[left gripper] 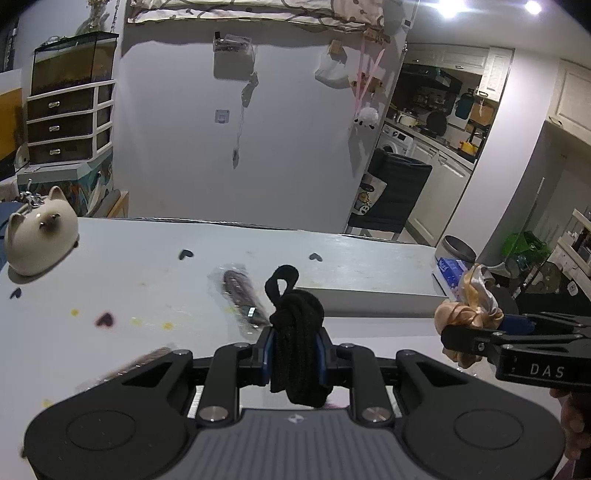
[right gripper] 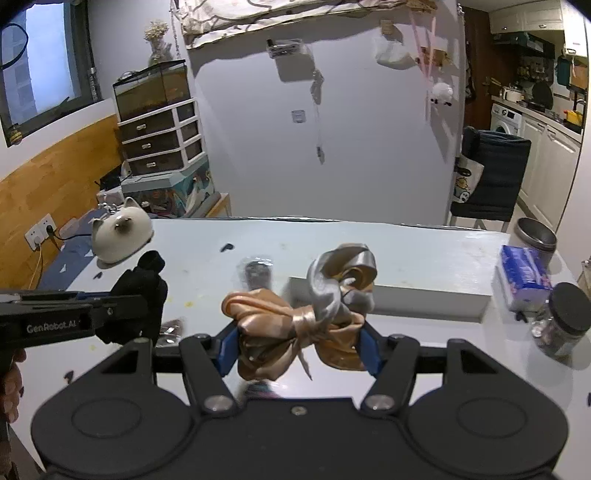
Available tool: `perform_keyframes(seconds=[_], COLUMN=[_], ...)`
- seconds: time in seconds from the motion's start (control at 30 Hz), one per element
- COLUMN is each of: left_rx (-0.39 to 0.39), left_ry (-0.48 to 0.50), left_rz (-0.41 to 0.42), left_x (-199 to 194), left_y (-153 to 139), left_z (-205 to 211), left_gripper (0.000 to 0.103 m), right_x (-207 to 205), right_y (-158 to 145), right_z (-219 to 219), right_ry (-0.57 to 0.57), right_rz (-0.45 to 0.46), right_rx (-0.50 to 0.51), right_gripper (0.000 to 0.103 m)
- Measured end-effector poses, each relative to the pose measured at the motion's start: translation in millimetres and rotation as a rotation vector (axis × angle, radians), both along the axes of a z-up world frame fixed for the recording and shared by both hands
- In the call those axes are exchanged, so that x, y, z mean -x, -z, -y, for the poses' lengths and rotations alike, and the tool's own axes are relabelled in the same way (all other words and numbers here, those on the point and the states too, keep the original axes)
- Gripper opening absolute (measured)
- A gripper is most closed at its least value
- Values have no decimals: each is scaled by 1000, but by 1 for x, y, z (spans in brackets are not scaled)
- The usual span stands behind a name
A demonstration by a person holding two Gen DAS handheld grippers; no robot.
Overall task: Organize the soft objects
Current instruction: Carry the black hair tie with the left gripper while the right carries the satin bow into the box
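I see a pale wall (right gripper: 332, 155) behind the white table (right gripper: 406, 251), and I take that wall as my landmark. Left of it stands a white drawer unit (right gripper: 160, 142) with a glass tank (right gripper: 153, 88) on top. Further left, a window (right gripper: 40, 62) sits above wood panelling (right gripper: 55, 177) with a socket (right gripper: 38, 230). Right of the wall a dark chair (right gripper: 491, 177) stands at the kitchen opening, where I make out a washing machine (right gripper: 506, 118) and white cabinets (right gripper: 546, 155). Two ceiling lights (left gripper: 450, 7) glare above.
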State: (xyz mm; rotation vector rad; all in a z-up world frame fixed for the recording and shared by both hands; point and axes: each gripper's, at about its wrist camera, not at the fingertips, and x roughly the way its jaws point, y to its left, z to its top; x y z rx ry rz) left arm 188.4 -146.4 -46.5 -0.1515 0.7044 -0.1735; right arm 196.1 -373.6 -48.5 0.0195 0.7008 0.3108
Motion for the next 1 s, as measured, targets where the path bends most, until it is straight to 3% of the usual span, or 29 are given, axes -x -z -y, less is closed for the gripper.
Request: perform_keyframes(seconds=[0.5,0.67,1.0], left_rx=[-5,1,51], left_ry=[14,52,149], left_rz=[-17,-62,-200], left_x=[-45,-67,-112], left_y=[12,25,73], left_z=[88,116,169], left_gripper=[24,24,24], right_x=[-39,-56,-86], right_y=[10,27,70], right_z=[92,114,133], right_ry=[8,2,-66], right_rz=[-17,-57,-136], right_rx=[28,56,210], right_gripper=[65,65,67])
